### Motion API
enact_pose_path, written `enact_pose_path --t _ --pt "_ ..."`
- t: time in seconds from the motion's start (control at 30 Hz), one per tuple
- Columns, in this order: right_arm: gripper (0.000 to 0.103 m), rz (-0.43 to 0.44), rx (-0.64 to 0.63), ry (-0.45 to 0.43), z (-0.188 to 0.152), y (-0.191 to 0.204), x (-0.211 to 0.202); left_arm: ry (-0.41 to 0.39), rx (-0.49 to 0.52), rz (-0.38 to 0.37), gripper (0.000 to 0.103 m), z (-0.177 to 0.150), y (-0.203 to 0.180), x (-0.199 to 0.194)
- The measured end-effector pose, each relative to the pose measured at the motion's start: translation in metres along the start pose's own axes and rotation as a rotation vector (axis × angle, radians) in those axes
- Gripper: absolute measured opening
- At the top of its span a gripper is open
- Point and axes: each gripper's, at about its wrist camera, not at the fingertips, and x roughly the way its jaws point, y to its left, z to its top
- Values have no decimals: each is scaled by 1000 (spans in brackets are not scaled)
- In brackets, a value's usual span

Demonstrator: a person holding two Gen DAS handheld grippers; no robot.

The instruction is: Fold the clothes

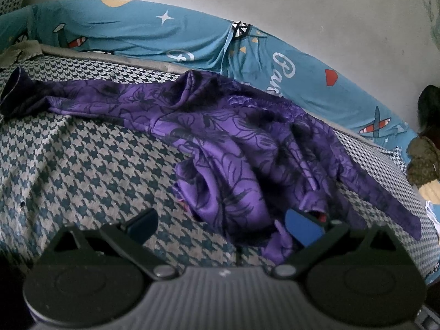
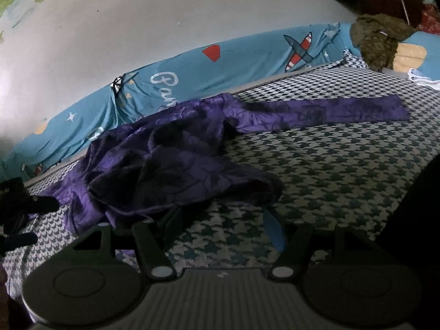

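Both sets of jaws are spread wide and hold nothing. The left gripper (image 1: 222, 227) sits low over the houndstooth bed cover (image 1: 90, 165), its right blue-padded finger (image 1: 301, 227) against the nearest crumpled hem of the purple floral garment (image 1: 233, 143), its left finger over bare cover. The right gripper (image 2: 222, 227) is likewise low and level; its left finger reaches under the garment's near edge (image 2: 176, 170), while its right blue-padded finger lies over uncovered houndstooth cover (image 2: 316, 165).

The garment lies bunched in the middle of the bed, one long sleeve stretched flat to each side. Bare cover lies in front of the cloth and beside it.

Farther back, the cover ends at a grey edge, backed by a teal sheet with aeroplanes and stars (image 1: 137, 35) against a pale wall (image 2: 137, 27). An olive-green cloth (image 2: 376, 44) lies at the far corner.
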Motion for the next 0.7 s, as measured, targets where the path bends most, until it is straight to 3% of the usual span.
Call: enact_pose_path --t 0.47,0.7 --pt "66 49 32 19 0 -1 2 -1 0 5 103 -1 1 -2" --pt "66 80 -11 9 -1 6 -2 -3 9 19 103 0 -1 1"
